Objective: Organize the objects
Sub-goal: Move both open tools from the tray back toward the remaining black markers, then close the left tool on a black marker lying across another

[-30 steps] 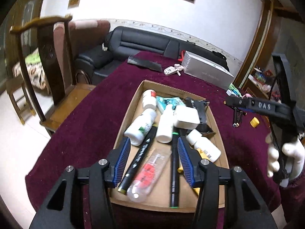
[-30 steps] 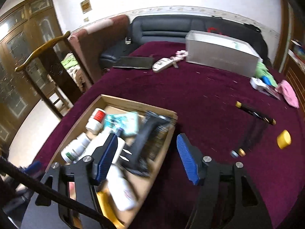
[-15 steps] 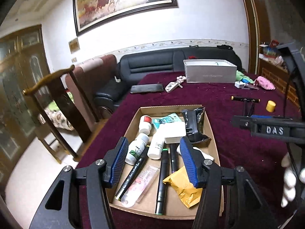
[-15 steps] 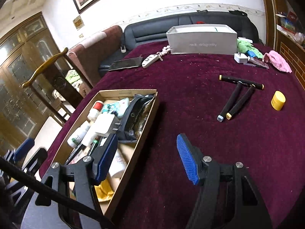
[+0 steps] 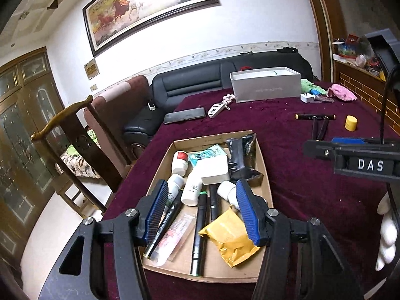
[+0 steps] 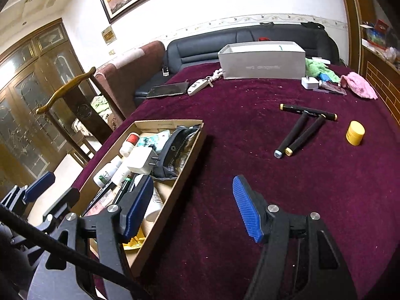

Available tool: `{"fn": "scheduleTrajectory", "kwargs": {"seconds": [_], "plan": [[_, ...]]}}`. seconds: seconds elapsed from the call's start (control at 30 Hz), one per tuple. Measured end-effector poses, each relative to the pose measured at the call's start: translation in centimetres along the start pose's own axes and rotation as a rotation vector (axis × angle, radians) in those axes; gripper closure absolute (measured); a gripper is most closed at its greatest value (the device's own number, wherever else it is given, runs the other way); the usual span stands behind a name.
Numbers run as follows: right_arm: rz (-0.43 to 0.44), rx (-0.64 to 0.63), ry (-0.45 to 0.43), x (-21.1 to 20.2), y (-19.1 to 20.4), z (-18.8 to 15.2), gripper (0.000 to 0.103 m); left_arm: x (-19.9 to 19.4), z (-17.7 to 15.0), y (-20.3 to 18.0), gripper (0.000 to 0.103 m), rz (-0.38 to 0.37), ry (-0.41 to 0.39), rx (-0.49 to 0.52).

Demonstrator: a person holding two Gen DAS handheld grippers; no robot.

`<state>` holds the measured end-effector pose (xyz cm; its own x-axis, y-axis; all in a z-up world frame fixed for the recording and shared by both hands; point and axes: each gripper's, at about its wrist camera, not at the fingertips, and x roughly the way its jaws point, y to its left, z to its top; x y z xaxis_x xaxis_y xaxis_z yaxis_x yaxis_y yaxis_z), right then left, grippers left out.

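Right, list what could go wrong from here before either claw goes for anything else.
1. The three markers touch and cross each other on the cloth; gripping one will probably drag or roll the others.
2. The box is already crowded, with bottles, pens and a yellow packet overlapping, so anything added may sit on top and slide off.
3. The left claw and right claw are open and close together by the box, so they could bump.

Maroon-cloth table (image 6: 225,130) w/ cardboard tray (image 6: 175,182), 3 black markers (image 6: 300,130), yellow jar (image 6: 355,133), grey box (image 6: 262,67), phone (image 6: 167,90), key fob (image 6: 197,87).
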<state>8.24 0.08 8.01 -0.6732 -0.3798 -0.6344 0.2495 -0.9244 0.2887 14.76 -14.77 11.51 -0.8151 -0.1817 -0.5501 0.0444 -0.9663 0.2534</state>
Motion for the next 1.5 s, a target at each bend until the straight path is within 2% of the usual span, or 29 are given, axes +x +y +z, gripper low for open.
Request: {"fn": "scheduleTrajectory", "kwargs": {"seconds": [0.63, 0.73, 0.83, 0.9, 1.0, 1.1, 1.23, 1.3, 1.43, 1.5], "plan": [[0.005, 0.091, -0.013, -0.4, -5.3, 0.2, 0.037, 1.5, 0.6, -4.5, 0.053, -0.026, 0.059, 0.087], [-0.024, 0.103, -0.046, -1.4, -7.4, 0.9, 0.037, 2.4, 1.4, -5.1, 0.053, -0.130, 0.101, 0.064], [-0.095, 0.163, -0.103, -3.3, -11.4, 2.2, 0.037, 3.9, 2.8, -5.5, 0.053, -0.307, 0.161, -0.014], [-0.144, 0.227, -0.137, -4.5, -14.8, 3.0, 0.037, 5.0, 3.7, -6.1, 0.053, -0.394, 0.189, -0.048], [-0.211, 0.303, -0.175, -5.9, -19.2, 4.0, 0.034, 6.4, 4.8, -8.3, 0.053, -0.458, 0.210, -0.041], [-0.234, 0.366, -0.189, -5.8, -22.6, 5.2, 0.033, 7.9, 6.1, -11.1, 0.053, -0.496, 0.215, -0.005], [-0.225, 0.478, -0.183, -4.0, -26.7, 6.8, 0.033, 10.3, 7.9, -14.0, 0.053, -0.517, 0.207, 0.023], [-0.228, 0.532, -0.166, -2.3, -28.5, 7.3, 0.033, 11.8, 9.0, -15.1, 0.053, -0.500, 0.196, 0.022], [-0.212, 0.591, -0.151, -0.7, -30.5, 5.8, 0.033, 15.0, 10.4, -17.4, 0.053, -0.463, 0.182, 0.068], [-0.212, 0.606, -0.117, -0.2, -31.3, 5.0, 0.033, 17.0, 10.9, -18.6, 0.053, -0.451, 0.211, 0.082]]}}
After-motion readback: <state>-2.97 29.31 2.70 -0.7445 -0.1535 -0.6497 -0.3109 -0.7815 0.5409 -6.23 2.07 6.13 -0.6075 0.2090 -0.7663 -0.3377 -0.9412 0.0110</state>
